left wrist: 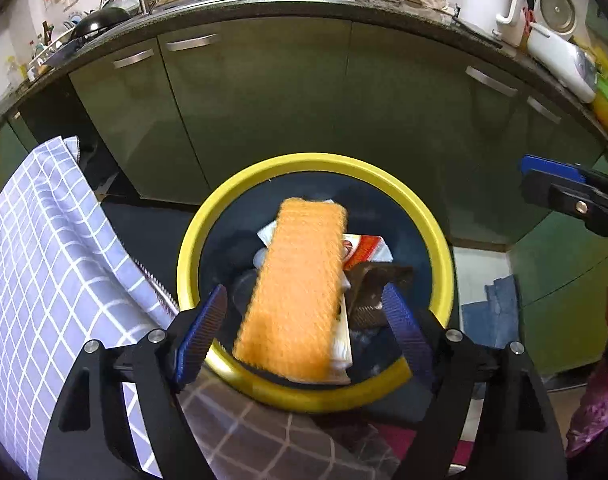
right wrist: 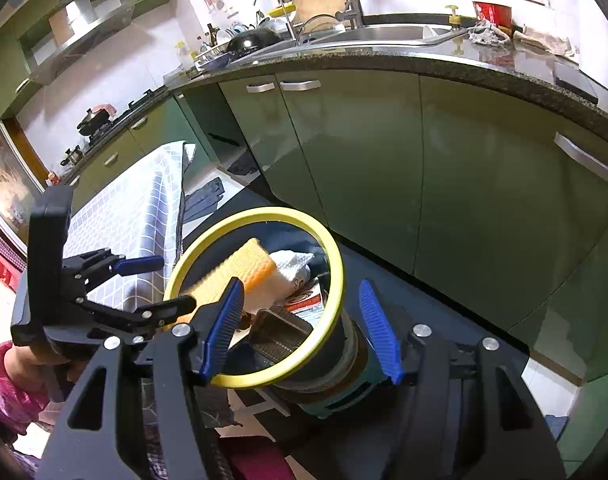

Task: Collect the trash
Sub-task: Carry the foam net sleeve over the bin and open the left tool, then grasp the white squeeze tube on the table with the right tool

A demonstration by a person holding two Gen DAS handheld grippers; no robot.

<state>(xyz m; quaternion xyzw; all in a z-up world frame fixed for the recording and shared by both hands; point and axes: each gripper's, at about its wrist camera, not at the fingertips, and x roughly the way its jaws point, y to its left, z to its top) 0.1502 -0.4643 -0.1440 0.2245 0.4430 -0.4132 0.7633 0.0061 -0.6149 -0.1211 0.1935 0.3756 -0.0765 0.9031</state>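
Left wrist view: left gripper [left wrist: 304,320], jaws wide and empty, hangs over the bin [left wrist: 440,240]; a sponge [left wrist: 295,292] lies free atop wrappers [left wrist: 364,250] inside. Right gripper [right wrist: 299,328], half-open, holds nothing. Other trash, if any, is unseen.

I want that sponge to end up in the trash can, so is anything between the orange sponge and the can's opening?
Nothing visible blocks it. The orange sponge is already over the mouth of the yellow-rimmed trash can, clear of the open left tongs, with wrappers and other trash beneath it inside the can.
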